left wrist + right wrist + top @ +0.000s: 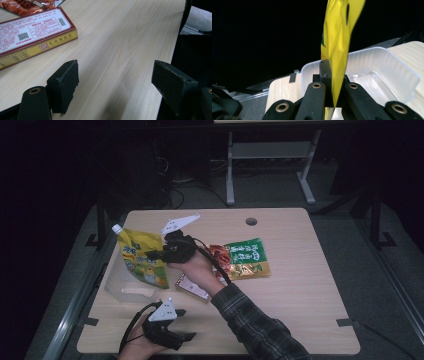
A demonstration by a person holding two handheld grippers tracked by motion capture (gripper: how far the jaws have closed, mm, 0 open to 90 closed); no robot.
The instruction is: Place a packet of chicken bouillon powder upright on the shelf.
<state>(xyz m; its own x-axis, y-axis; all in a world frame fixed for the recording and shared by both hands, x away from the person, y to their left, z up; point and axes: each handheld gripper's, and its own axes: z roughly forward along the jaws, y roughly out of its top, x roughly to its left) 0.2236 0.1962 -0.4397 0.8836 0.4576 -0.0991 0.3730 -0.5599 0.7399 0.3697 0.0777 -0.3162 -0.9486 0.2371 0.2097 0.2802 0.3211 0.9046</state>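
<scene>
My right gripper [154, 254] is shut on a yellow spouted pouch [141, 256] and holds it in the air over a clear plastic tub [116, 284] at the table's left edge. In the right gripper view the pouch [337, 47] runs edge-on up from the jaws, with the tub [384, 65] below and behind it. My left gripper [187, 324] rests low at the table's front edge, open with nothing between its fingers [63, 83]. A red and yellow box [32, 37] lies just ahead of it on the wood.
A green and orange snack packet [245, 259] lies flat at the table's middle, the box [192, 287] beside the person's forearm. A cable hole [251, 221] sits near the far edge. The wooden table [300, 285] has open surface to the right.
</scene>
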